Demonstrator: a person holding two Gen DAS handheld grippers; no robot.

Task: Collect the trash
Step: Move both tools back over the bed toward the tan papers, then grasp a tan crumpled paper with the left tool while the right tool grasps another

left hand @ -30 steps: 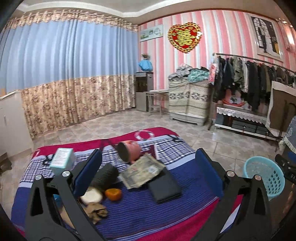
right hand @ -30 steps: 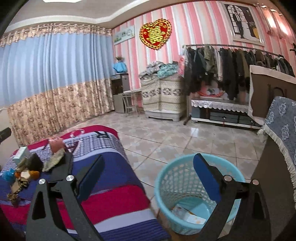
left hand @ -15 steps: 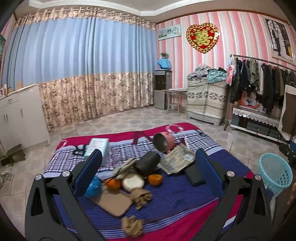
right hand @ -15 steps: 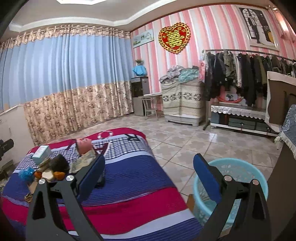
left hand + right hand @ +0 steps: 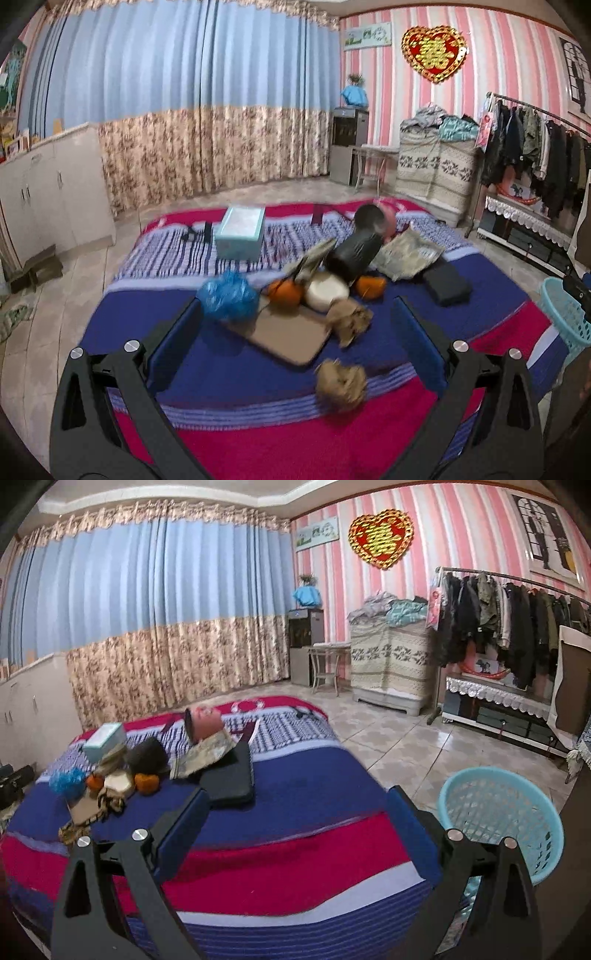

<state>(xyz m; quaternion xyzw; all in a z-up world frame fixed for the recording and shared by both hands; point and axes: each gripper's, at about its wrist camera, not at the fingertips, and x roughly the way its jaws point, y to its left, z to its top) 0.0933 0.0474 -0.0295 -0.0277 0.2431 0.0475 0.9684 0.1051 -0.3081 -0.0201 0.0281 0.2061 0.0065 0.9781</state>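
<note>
A pile of litter lies on the striped bed (image 5: 229, 365): a crumpled brown paper ball (image 5: 341, 380) nearest me, another brown wad (image 5: 349, 319), a blue plastic clump (image 5: 228, 297), a flat cardboard piece (image 5: 291, 334) and orange peel bits (image 5: 284, 291). My left gripper (image 5: 295, 334) hovers open above this pile, nothing between its fingers. My right gripper (image 5: 297, 823) is open over the bed's near corner, holding nothing. The light blue mesh basket (image 5: 502, 823) stands on the floor to its right, and shows at the edge (image 5: 565, 314) of the left wrist view.
On the bed also lie a teal box (image 5: 242, 232), a black cylinder (image 5: 354, 254), a pink pot (image 5: 373, 219), a printed packet (image 5: 408, 254) and a black case (image 5: 231, 775). White cabinets (image 5: 51, 184) stand left, a clothes rack (image 5: 509, 624) right, tiled floor between.
Both views have swung left, toward the bed. The left gripper has drawn closer over the litter pile; the basket has slid to the right of the right wrist view. Both grippers stay open.
</note>
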